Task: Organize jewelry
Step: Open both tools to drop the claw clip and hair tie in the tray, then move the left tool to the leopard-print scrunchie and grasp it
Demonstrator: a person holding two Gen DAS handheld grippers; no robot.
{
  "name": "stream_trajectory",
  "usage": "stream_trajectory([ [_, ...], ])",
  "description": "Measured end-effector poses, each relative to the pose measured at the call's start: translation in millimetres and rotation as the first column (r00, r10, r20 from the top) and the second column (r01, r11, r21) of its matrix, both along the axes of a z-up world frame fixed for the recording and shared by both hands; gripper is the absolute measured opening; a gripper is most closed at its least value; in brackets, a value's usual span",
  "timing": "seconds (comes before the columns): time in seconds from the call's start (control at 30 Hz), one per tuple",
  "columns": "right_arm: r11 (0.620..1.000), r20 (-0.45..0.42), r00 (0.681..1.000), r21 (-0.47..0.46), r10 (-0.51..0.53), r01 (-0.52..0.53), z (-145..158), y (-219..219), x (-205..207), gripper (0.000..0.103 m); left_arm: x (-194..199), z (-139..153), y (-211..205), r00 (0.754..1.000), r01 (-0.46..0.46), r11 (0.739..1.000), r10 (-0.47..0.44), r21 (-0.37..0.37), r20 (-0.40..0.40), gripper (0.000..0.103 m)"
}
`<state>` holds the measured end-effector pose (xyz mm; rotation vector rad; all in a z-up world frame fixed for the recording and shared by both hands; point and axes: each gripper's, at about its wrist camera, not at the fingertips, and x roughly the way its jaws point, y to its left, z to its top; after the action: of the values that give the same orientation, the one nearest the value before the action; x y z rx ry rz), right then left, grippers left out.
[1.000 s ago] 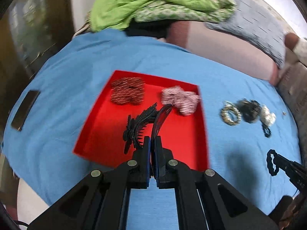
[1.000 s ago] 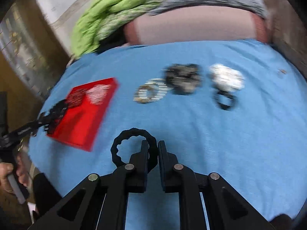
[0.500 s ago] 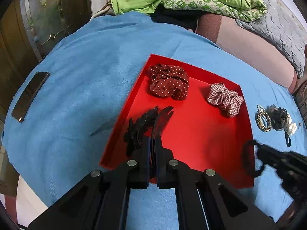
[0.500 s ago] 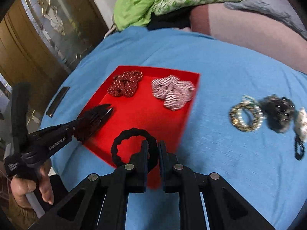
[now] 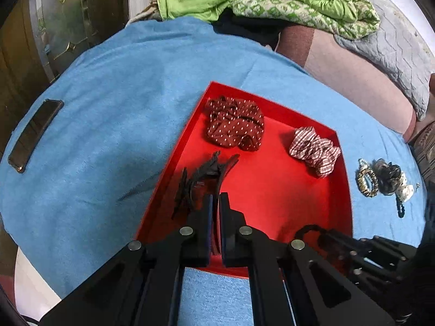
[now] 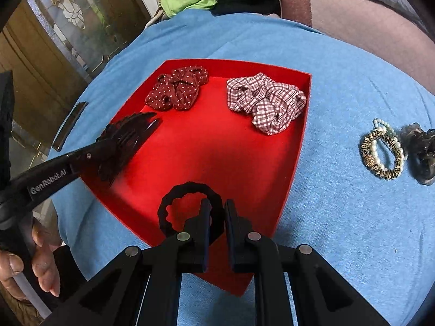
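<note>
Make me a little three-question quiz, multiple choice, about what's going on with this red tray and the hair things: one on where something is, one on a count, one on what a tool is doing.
1. Where does the beaded bracelet lie?
A. in the red tray
B. on the blue cloth, right of the tray
C. on the phone

2. How many fabric scrunchies lie in the red tray?
A. one
B. two
C. four

3. What is the right gripper doing?
A. gripping a black ring hair tie
B. hanging open and empty
C. gripping a scrunchie

Answers:
B, it rests on the blue cloth outside the rim.
B, the dotted scrunchie and the checked scrunchie.
A, the black ring hair tie sits pinched between its fingers.
</note>
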<state>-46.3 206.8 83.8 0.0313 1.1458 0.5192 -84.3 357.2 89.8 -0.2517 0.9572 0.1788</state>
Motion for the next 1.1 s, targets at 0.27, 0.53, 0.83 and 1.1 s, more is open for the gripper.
stream_trajectory([
  [0.27, 1.000, 0.048, 0.999, -0.002, 0.004, -0.003, 15.5, 0.7, -9.1, 0.038, -21.9, 30.0, 0.2, 0.996, -0.053, 0.999, 0.052, 0.007, 0.070, 0.036],
  [0.53, 0.999, 0.084, 0.996, 0.047, -0.025, 0.021, 40.5, -28.1, -31.6, 0.048, -41.2, 44.2, -9.3, 0.994, -0.069, 0.996, 0.064, 0.053, 0.084, 0.041],
  [0.83, 0.988, 0.091, 0.984, 0.029, -0.152, 0.150, 39.3, -109.8, -68.2, 0.049, -46.5, 46.8, -39.6, 0.997, -0.010, 0.997, 0.004, 0.072, 0.080, 0.042],
  [1.1, 0.932, 0.031, 0.932, 0.021, -0.361, 0.361, 19.9, -209.4, -81.5, 0.050, -36.5, 45.4, -97.6, 0.988, 0.139, 0.988, -0.144, 0.072, 0.060, 0.043],
])
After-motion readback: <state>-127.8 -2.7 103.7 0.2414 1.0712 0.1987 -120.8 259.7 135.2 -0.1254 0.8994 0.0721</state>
